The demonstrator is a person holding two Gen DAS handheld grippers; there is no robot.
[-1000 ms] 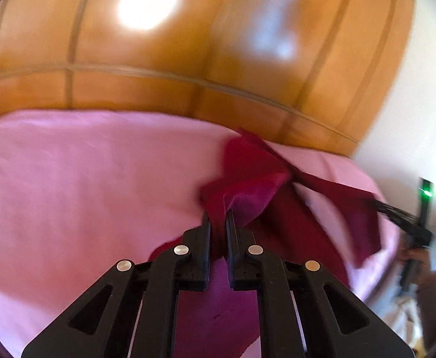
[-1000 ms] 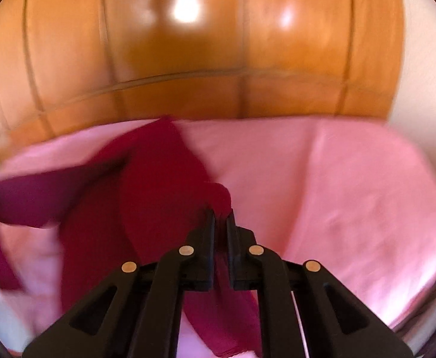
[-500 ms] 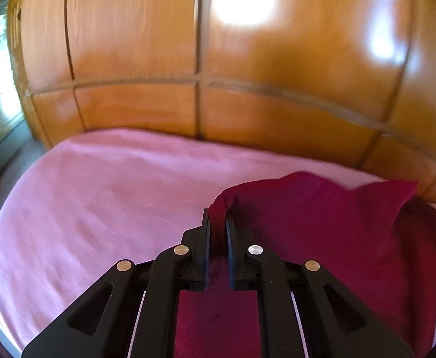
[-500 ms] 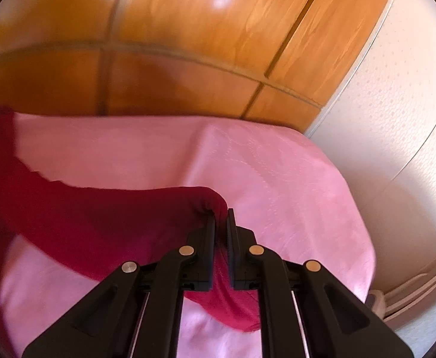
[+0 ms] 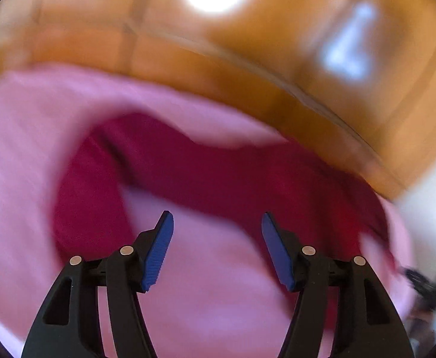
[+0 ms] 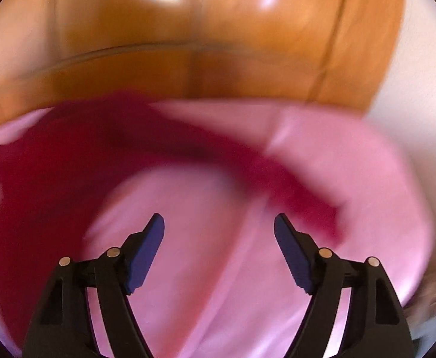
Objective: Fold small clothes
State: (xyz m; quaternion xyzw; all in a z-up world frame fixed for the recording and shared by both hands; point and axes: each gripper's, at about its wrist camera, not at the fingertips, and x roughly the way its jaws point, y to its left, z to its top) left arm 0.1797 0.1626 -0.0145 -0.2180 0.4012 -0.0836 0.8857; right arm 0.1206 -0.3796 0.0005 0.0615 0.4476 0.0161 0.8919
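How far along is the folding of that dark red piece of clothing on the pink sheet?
Early, by the look of it. Done: the dark red garment is down on the pink sheet. In hand: nothing; the left gripper and right gripper are both opening, with only sheet between their fingers. Left: the garment lies as a bent, uneven band, blurred here, with no neat fold visible, so the smoothing and folding remain.

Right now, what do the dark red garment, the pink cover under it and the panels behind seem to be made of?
Dark red garment: soft matte fabric, perhaps fleece or knit; it drapes limply and has no shine. Blur hides the weave.
Pink cover: thin smooth cloth, probably cotton sheeting; it shows shallow creases.
Panels: glossy varnished wood or wood-look laminate; orange-brown, with bright reflections and straight seams.
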